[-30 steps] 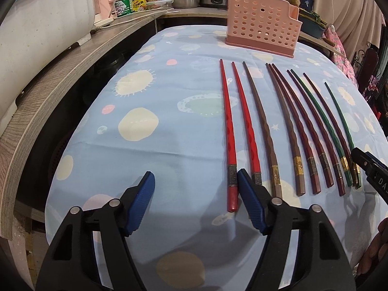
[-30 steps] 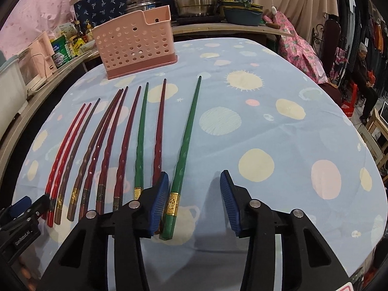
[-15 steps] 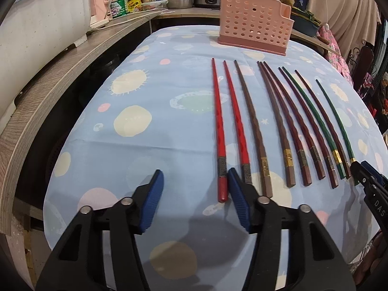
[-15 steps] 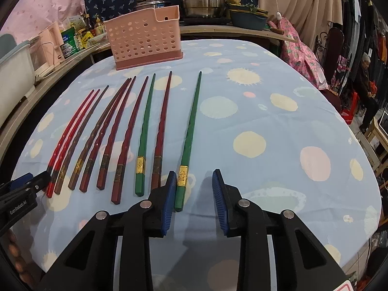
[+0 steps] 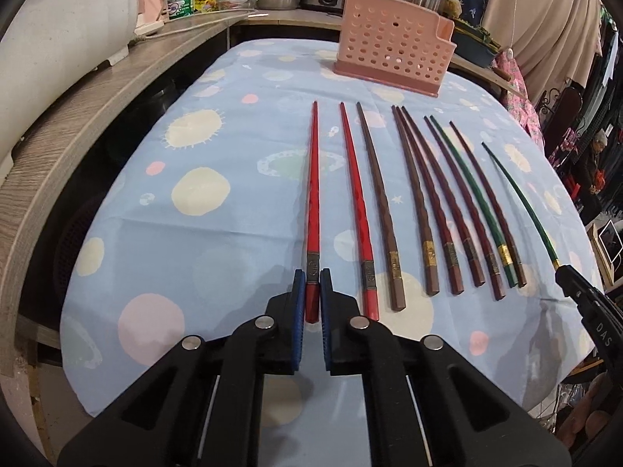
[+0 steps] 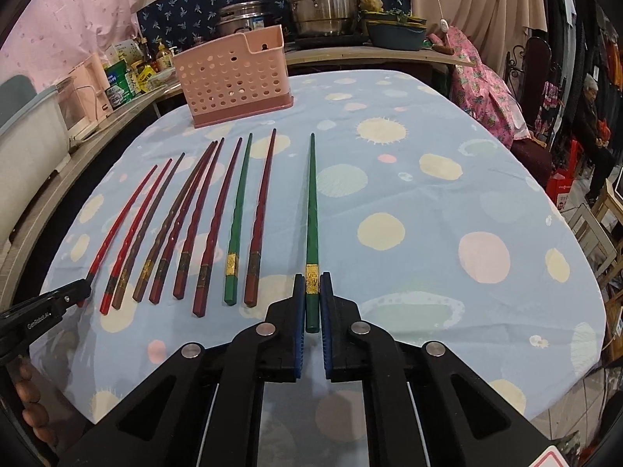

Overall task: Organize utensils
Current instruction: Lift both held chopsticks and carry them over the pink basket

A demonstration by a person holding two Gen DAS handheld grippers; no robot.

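Ten chopsticks lie side by side on the dotted cloth [image 5: 218, 241]; L gripper [image 5: 310, 292] is clamped on the butt of the leftmost red stick [image 5: 313, 202], w/ a 2nd red stick [image 5: 356, 202] just beside its R pad, and R gripper [image 6: 311, 295] is clamped on the butt of the rightmost green stick [image 6: 311, 210], a dark red stick [image 6: 261, 210] near its L side. Pink basket [image 5: 393, 54] stands upright past the tips, near the far edge; inside not visible. Wood shelf [image 5: 78, 116] runs along the L edge; bare cloth lies R of the green stick.

Glossy lacquered chopsticks [image 5: 314, 198] with metallic bands; matt printed cloth [image 5: 218, 233]; perforated pink plastic basket [image 5: 393, 56]; steel pots [image 6: 325, 4]
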